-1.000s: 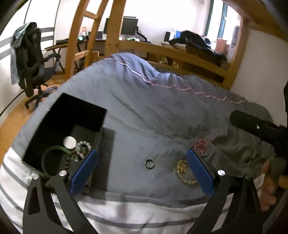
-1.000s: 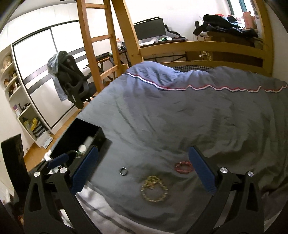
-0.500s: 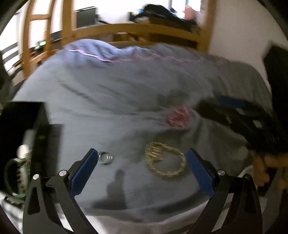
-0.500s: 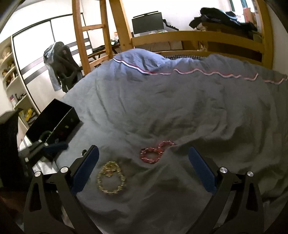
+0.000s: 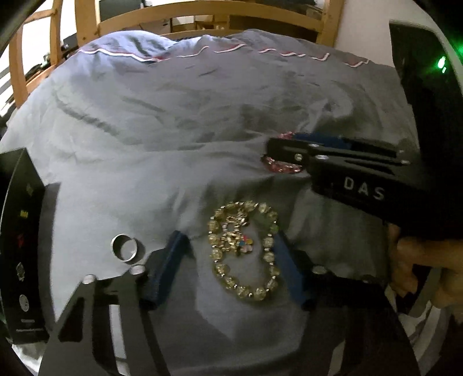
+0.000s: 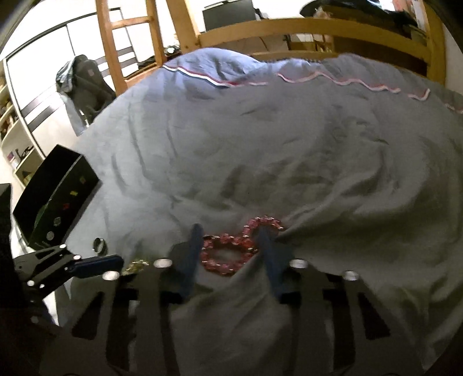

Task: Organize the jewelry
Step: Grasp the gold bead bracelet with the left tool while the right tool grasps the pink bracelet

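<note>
A gold beaded bracelet [image 5: 244, 250] with a flower charm lies on the grey duvet [image 5: 173, 115]. My left gripper [image 5: 228, 251] is down over it, open, blue fingers on either side. A silver ring [image 5: 124, 247] lies just left of it. A pink beaded bracelet [image 6: 231, 248] lies further right; my right gripper [image 6: 230, 245] is down over it, open, fingers on either side. The pink bracelet [image 5: 282, 165] and right gripper [image 5: 282, 144] also show in the left wrist view. A black jewelry box [image 6: 55, 202] stands at the left.
The box [image 5: 20, 245] is at the bed's left edge. A wooden bed rail [image 6: 318, 26] and ladder [image 6: 127, 43] stand behind the duvet. An office chair [image 6: 86, 89] is at the far left.
Both grippers have dropped close to the duvet and narrowed. The left now straddles the gold bracelet, the right the pink one. The left moved right, away from the box.
</note>
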A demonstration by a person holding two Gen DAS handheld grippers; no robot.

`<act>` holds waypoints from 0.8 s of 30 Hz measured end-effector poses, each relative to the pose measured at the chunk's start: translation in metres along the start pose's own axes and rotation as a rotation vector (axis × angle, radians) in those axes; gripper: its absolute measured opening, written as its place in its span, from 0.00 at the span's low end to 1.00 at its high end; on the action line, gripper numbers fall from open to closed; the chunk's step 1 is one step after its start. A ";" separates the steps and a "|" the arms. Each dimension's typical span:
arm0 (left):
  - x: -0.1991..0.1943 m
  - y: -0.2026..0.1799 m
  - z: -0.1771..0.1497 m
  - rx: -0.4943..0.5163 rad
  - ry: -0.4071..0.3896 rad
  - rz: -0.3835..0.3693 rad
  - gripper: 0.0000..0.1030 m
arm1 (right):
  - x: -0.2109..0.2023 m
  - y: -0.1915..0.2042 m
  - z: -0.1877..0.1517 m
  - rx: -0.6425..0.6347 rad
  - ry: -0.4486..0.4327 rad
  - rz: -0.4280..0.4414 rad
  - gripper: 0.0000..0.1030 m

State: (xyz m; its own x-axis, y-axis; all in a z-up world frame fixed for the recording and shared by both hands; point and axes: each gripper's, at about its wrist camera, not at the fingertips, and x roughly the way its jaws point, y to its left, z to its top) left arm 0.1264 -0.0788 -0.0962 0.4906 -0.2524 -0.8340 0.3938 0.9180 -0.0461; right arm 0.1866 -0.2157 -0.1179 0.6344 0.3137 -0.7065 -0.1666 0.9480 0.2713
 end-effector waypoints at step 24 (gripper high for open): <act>-0.045 0.032 0.022 -0.087 -0.124 -0.043 0.11 | -0.040 0.007 0.012 0.081 -0.176 0.184 0.08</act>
State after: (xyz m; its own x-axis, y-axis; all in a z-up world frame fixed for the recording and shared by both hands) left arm 0.1342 -0.0444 -0.0480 0.5689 -0.3231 -0.7562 0.3505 0.9271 -0.1325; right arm 0.1690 -0.2224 -0.0795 0.7217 0.4594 -0.5177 -0.2345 0.8660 0.4416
